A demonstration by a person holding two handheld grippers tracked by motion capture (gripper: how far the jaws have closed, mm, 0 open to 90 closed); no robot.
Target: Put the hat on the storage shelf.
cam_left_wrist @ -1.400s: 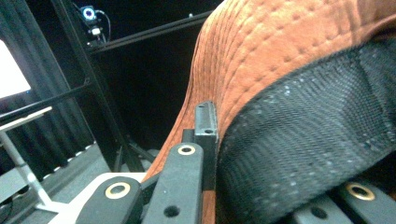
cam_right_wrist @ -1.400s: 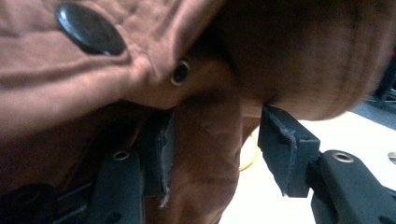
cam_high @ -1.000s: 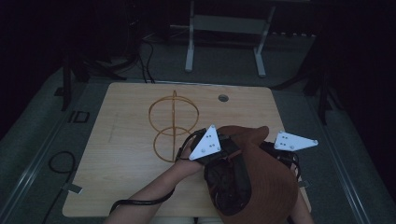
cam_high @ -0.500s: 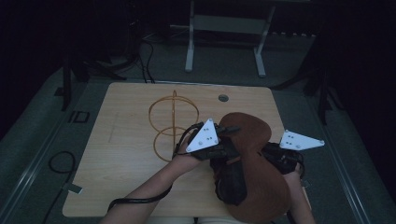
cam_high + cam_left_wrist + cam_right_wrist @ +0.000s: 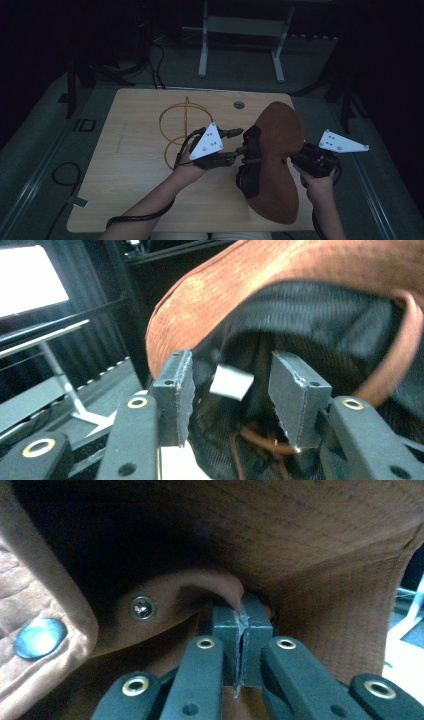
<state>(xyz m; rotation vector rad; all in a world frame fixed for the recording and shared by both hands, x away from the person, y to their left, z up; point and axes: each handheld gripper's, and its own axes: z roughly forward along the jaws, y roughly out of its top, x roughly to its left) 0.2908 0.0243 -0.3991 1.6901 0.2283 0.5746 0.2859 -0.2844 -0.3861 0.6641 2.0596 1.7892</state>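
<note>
we see a brown wide-brimmed hat [image 5: 277, 165] held up above the right half of the wooden tabletop [image 5: 130, 165], tilted on edge so that its brim faces the camera and its dark lining [image 5: 248, 170] turns toward the left claw. the right claw [image 5: 300, 161] comes in from the right side of the hat, and in the right gripper view [image 5: 241, 625] its jaws are clenched tight together on a fold of the brown fabric near the brim; just beside that grip we see a metal rivet [image 5: 142, 608] and, further to the left in that view, a round snap button [image 5: 40, 637]. the left claw [image 5: 239, 144] points at the open underside of the hat; its jaws have just been opening, and in the left gripper view [image 5: 230, 390] they stand apart and released, with the dark lining and a small white label [image 5: 231, 381] between and behind them but nothing pressed by the pads. a brown cord [image 5: 400, 355] runs along the inside of the hat at the right of that view. behind the left hand [image 5: 187, 167], a wire stand [image 5: 185, 125] made of thin golden rings stands on the tabletop, apart from the hat. a small round grommet [image 5: 239, 105] sits in the tabletop near its far edge.
</note>
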